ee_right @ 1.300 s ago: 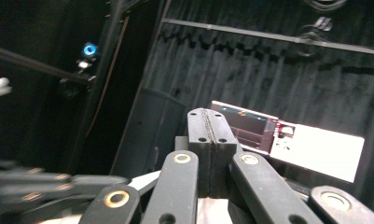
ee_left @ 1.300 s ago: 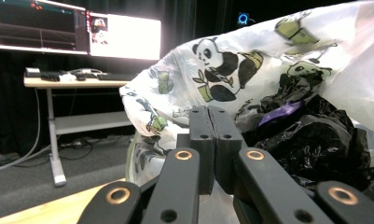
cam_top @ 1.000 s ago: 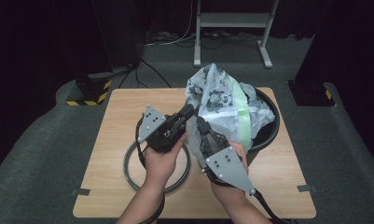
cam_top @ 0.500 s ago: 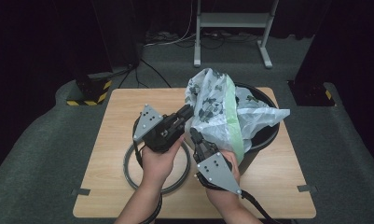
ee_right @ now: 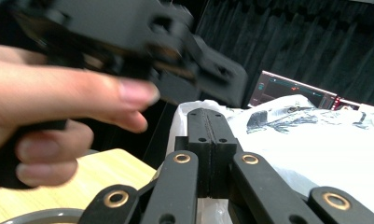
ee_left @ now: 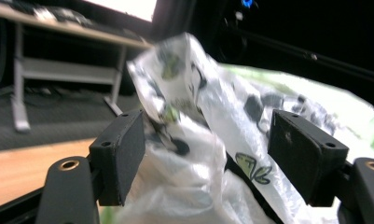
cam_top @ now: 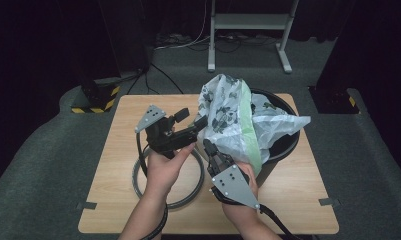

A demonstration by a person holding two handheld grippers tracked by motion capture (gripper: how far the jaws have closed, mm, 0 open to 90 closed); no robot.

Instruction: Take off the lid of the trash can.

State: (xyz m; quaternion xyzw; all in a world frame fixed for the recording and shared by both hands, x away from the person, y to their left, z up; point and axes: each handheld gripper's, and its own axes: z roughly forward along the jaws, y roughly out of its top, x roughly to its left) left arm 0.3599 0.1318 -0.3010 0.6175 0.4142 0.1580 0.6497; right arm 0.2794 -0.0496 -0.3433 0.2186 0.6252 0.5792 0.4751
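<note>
High view: plastic bag [cam_top: 238, 125] sits centre frame, over black bin [cam_top: 283, 145].
Left gripper [cam_top: 200, 122]: jaws just opened, bag between, unpressed.
Right gripper [cam_top: 208, 146]: closed, pinching the bag's edge.

Bag [cam_top: 238, 120] in bin [cam_top: 283, 145] at table's [cam_top: 118, 150] right — ring [cam_top: 188, 200] lies left.

Bare tabletop [cam_top: 123, 125] left; bag [cam_top: 233, 120] and bin [cam_top: 283, 145] blocking right.

left gripper [cam_top: 200, 121] fingers have just been opening; right gripper [cam_top: 207, 145] fingers pressed together, both hands close.
</note>
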